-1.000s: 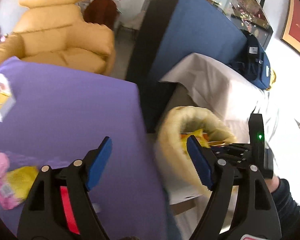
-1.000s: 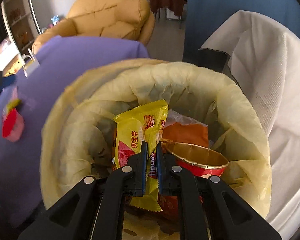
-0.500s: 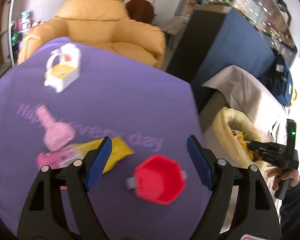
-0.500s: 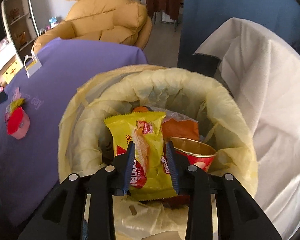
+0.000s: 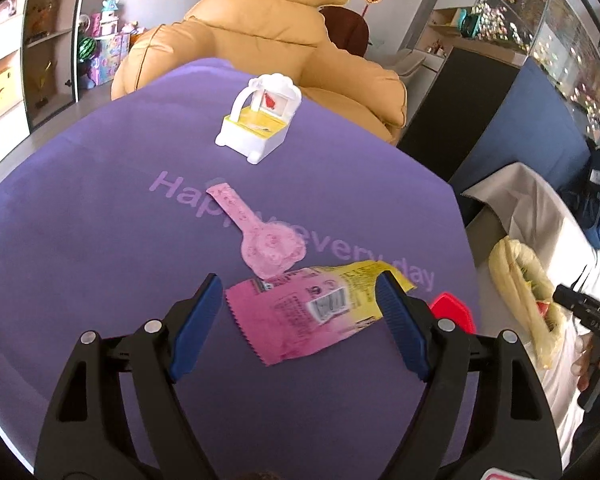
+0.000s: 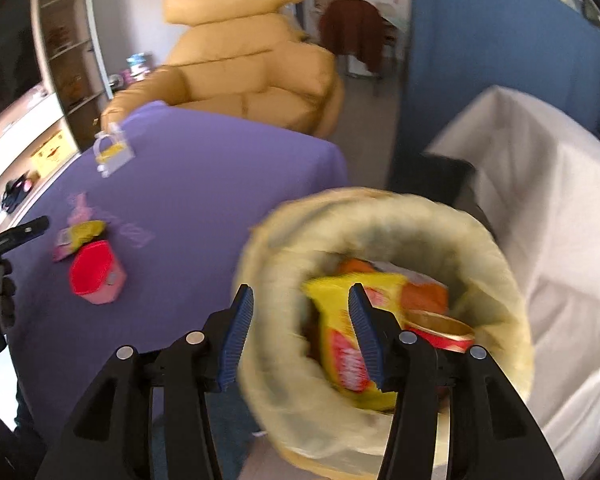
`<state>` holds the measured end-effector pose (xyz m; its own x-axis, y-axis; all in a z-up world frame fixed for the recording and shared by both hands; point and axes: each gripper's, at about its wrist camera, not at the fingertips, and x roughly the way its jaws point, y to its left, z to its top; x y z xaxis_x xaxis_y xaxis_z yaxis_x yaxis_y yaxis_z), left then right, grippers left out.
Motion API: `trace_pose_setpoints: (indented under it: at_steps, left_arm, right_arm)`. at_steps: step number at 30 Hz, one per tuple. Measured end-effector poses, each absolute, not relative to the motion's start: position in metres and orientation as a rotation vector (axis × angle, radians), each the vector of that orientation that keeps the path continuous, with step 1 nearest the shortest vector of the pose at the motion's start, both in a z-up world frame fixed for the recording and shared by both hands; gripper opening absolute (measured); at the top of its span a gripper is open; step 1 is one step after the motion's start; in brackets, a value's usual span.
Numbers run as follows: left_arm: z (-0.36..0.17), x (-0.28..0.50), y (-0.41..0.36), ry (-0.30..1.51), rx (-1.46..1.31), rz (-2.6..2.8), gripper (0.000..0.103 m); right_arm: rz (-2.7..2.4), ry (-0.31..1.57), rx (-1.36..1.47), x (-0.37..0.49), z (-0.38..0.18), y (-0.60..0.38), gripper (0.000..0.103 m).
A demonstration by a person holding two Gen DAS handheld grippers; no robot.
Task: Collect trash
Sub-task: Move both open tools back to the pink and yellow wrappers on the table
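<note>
My left gripper [image 5: 300,328] is open and empty above a pink and yellow snack wrapper [image 5: 316,312] lying flat on the purple table [image 5: 100,240]. A red hexagonal cup [image 5: 452,312] sits just right of the wrapper, also in the right wrist view [image 6: 96,276]. My right gripper [image 6: 300,336] is open and empty over the near rim of the yellow-lined trash bin [image 6: 380,240]. A yellow snack packet [image 6: 340,320], an orange bag and a red cup lie inside the bin.
A pink paddle-shaped toy [image 5: 260,232] and a white toy with a yellow tray [image 5: 260,120] lie further back on the table. A tan armchair [image 5: 280,40] stands behind. A white-draped surface [image 6: 540,200] is right of the bin.
My right gripper opened, let the yellow packet drop into the bin, and pulled back left. My left gripper swung from the bin side to over the wrapper on the table.
</note>
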<state>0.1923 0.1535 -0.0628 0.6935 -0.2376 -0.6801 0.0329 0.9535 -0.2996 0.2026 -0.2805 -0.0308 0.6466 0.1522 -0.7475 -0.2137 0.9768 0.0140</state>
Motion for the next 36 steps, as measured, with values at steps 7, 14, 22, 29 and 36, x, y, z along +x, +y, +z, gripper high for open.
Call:
trace_pose_setpoints:
  at_steps: [7,14,22,29,36]
  left_arm:
    - [-0.072,0.204,0.147,0.845,-0.200,-0.193,0.075]
    - [-0.066,0.213,0.130,0.812,-0.091,-0.406,0.075]
    - [-0.082,0.230,0.104,0.878,0.098,-0.499,0.069]
    - [-0.084,0.218,0.111,0.898,0.059,-0.476,0.049]
    - [-0.075,0.191,0.156,0.870,-0.055,-0.333,0.020]
  right_arm:
    - [0.349,0.830,-0.061,0.207,-0.035,-0.216,0.047]
    - [0.401,0.894,-0.134,0.220,-0.054,-0.173,0.047]
    - [0.385,0.922,-0.071,0.231,-0.060,-0.177,0.047]
    - [0.396,0.920,-0.082,0.237,-0.065,-0.161,0.047]
    - [0.493,0.867,-0.060,0.242,-0.051,-0.117,0.047]
